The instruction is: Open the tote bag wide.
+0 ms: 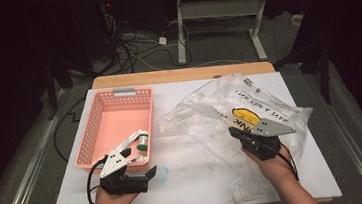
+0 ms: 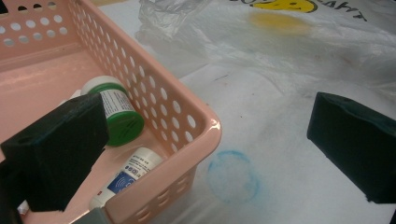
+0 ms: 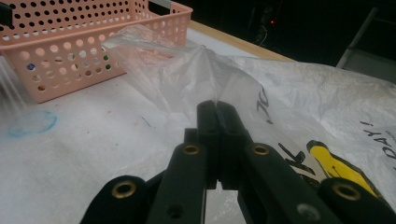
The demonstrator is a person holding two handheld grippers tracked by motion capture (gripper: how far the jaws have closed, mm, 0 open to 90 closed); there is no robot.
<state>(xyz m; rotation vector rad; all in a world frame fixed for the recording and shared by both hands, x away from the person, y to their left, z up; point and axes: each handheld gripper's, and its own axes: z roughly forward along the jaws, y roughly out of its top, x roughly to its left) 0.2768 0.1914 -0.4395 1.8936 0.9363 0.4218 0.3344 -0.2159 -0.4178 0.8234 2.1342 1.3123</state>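
at right tool (image 3: pixel 217 106) tips: plastic bag (image 3: pixel 187 74) fold pinched, seemingly lifted; left tool (image 2: pixel 205 154) released.

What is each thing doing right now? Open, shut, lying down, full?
Left gripper: open, holding nothing.
Right gripper: shut on the plastic bag.
Plastic bag: crumpled, pinched up off the table.
Pink basket: upright, holds two things.
Green-capped bottle: lying on its side in basket.
White tube: lying flat in basket.

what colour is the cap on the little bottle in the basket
Green; the bottle lies in the pink basket, clearest in the left gripper view.
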